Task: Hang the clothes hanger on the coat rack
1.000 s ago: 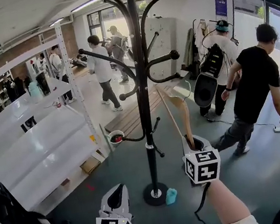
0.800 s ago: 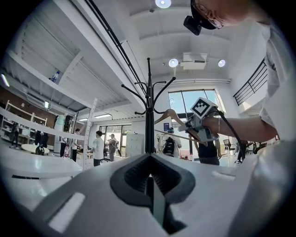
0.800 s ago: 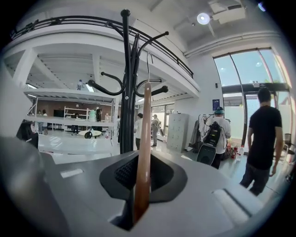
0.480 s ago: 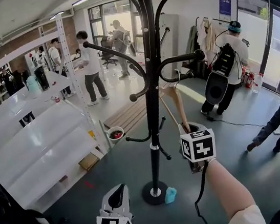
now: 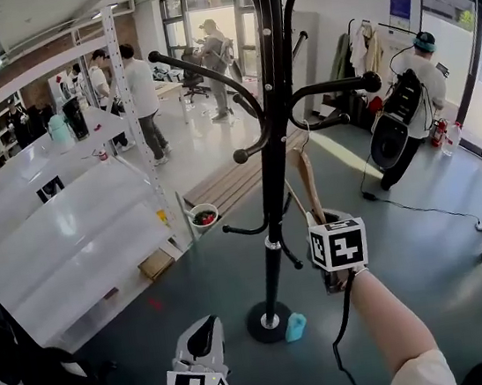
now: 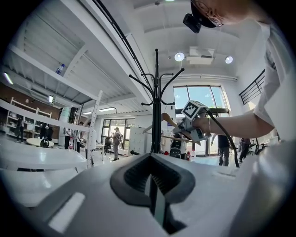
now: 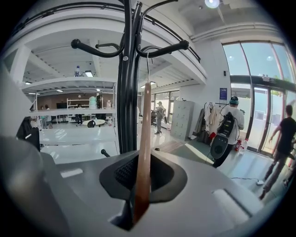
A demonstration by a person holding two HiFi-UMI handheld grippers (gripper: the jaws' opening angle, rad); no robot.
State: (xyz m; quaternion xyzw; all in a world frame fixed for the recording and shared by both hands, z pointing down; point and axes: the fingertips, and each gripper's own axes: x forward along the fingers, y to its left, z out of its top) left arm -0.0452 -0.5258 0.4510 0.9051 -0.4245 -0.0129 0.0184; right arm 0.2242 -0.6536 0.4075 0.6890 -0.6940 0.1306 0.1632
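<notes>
A black coat rack [image 5: 273,165] with curved arms stands on a round base [image 5: 271,321] on the grey floor. My right gripper [image 5: 323,220] is shut on the lower end of a wooden clothes hanger [image 5: 309,182], held upright just right of the pole. In the right gripper view the hanger [image 7: 144,139] rises edge-on from the gripper [image 7: 141,194]. Its wire hook [image 7: 148,65] reaches up to a right-hand rack arm [image 7: 169,47]; whether it sits over the arm I cannot tell. My left gripper [image 5: 200,344] hangs low, shut and empty, with the rack [image 6: 156,106] far ahead.
White shelving [image 5: 71,247] runs along the left. A blue bottle [image 5: 295,326] lies by the rack's base, and a bowl [image 5: 202,217] sits beside a wooden pallet [image 5: 232,188]. A dark chair [image 5: 35,376] is at lower left. Several people stand behind, one with a backpack [image 5: 407,110].
My right gripper has carried the hanger up and closer to the rack's right arm. The person in black has walked off to the right. The left gripper has stayed put.
</notes>
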